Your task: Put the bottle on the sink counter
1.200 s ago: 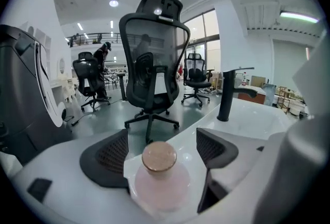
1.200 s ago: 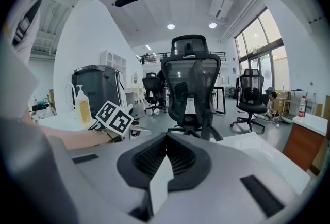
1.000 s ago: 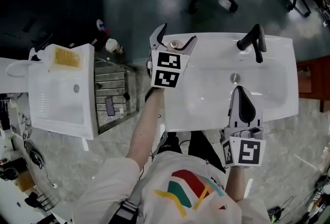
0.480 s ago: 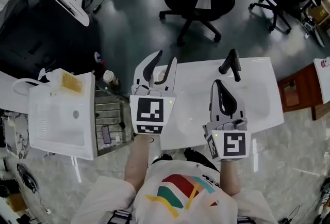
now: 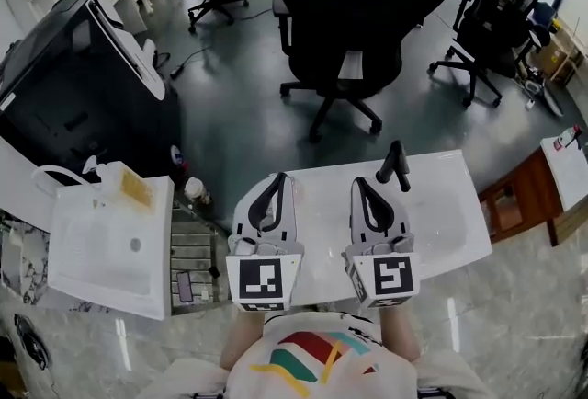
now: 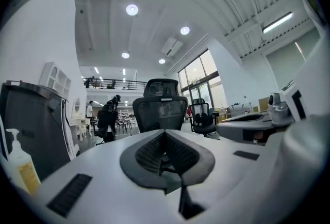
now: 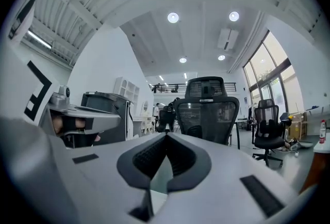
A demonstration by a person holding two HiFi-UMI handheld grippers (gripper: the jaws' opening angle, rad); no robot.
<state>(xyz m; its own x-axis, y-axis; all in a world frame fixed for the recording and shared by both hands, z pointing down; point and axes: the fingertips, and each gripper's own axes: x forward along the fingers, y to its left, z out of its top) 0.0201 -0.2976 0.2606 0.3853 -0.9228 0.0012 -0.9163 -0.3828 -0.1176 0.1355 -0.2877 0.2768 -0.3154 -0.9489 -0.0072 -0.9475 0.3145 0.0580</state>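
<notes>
I have both claws held level, side by side, above the white sink surface (image 5: 441,204). The left claw (image 5: 277,176) has just been closing, and in the left gripper view its two dark pads meet at the tips with nothing between them. The right claw (image 5: 360,182) is closed the same way. Its pads touch at the tips and it has hold of nothing.

I cannot find the bottle in any view. The left claw's body covers the part of the surface beneath it, and both gripper views look out over the room, not down at the surface.

The black faucet (image 5: 395,165) stands just right of the right claw's tips and a little ahead of them, at the far edge of the surface. Straight ahead of both claws, past that edge, a black office chair (image 5: 354,2) stands on the grey floor, and it sits centred above the pads in both gripper views.

Well off to the left of the left claw is a second white sink (image 5: 92,250). A pump bottle with a yellow label (image 5: 129,186) stands at its far rim, and it also shows at the left border of the left gripper view.
</notes>
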